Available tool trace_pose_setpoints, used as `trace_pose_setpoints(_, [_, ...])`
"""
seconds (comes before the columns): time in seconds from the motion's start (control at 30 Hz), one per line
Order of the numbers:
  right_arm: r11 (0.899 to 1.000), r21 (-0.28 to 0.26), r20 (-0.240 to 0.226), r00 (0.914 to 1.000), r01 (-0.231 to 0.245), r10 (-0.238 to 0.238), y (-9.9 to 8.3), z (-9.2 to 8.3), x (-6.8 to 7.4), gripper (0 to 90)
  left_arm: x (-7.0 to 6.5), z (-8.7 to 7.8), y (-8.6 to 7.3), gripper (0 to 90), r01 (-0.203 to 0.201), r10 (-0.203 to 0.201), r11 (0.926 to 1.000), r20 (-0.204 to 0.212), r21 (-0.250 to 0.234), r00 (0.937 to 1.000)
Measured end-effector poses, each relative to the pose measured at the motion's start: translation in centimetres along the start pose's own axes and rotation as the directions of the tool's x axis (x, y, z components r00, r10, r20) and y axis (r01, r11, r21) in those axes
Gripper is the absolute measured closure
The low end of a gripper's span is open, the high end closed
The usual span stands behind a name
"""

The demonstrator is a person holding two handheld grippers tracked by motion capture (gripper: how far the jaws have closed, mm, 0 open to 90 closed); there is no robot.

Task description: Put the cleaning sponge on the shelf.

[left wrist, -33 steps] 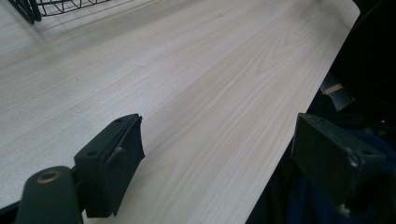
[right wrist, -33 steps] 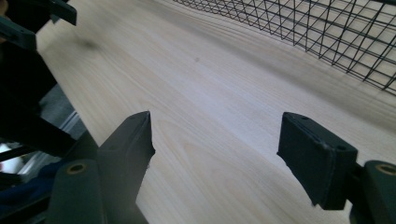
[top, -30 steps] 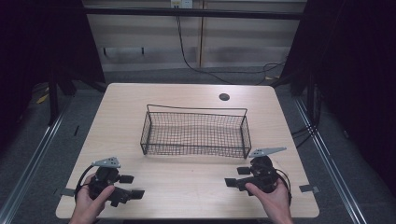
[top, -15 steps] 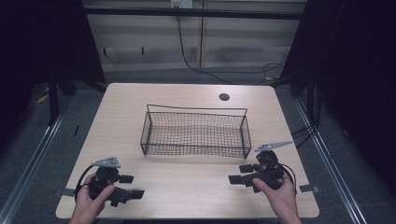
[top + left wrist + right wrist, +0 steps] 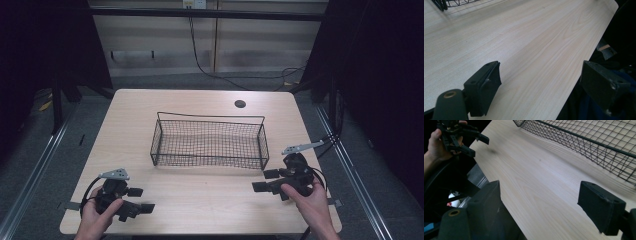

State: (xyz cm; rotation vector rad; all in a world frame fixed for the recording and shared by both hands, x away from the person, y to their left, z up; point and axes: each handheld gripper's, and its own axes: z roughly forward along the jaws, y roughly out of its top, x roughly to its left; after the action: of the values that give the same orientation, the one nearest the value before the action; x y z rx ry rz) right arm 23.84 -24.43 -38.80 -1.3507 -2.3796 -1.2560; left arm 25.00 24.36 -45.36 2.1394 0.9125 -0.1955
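On the pale wooden counter (image 5: 200, 195), a black wire basket (image 5: 209, 141) is sitting near the middle with nothing visible inside it, and both hand-held grippers are waiting at the near edge. Judging from this, the work is at its starting point: no item is lying within reach, so the next move probably calls for bringing one tool forward to the basket's rim, squaring its jaws to the wire before closing.

The left hand-held gripper (image 5: 142, 199) is resting low at the near-left corner, well apart from the basket; in the left gripper view its jaws are standing wide apart with only bare counter between them, gripping nothing. The right hand-held gripper (image 5: 266, 180) is sitting just beside the basket's near-right corner, pointing leftward. In the right gripper view its jaws are likewise spread wide and empty, with the basket's mesh wall (image 5: 596, 142) running ahead of them, untouched.
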Motion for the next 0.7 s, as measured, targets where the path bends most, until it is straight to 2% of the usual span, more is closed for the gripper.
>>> trace_pose_setpoints(0.23, [0.999, 0.031, 0.015, 0.9997, -0.017, 0.017, 0.8, -0.6, -0.7, 18.6, 0.0, -0.1, 0.0, 16.3, -0.001, 0.001, 1.0000, 0.006, 0.002, 1.0000])
trace_pose_setpoints(0.3, [0.999, 0.044, 0.036, 0.9992, -0.020, 0.018, 1.0, -0.7, -0.8, 18.8, 0.0, -0.1, 0.0, 16.3, -0.001, 0.001, 1.0000, 0.005, 0.002, 1.0000])
trace_pose_setpoints(0.43, [0.999, 0.042, 0.050, 0.9986, -0.018, 0.016, 1.4, -1.3, -1.1, 19.4, 0.1, -0.1, 0.0, 16.3, 0.000, 0.000, 1.0000, 0.003, 0.002, 1.0000])
trace_pose_setpoints(0.7, [0.996, 0.087, 0.052, 0.9983, -0.030, 0.025, 1.8, -2.3, -1.7, 18.8, 0.0, 0.0, 0.0, 16.3, 0.001, -0.001, 1.0000, 0.000, -0.001, 1.0000])
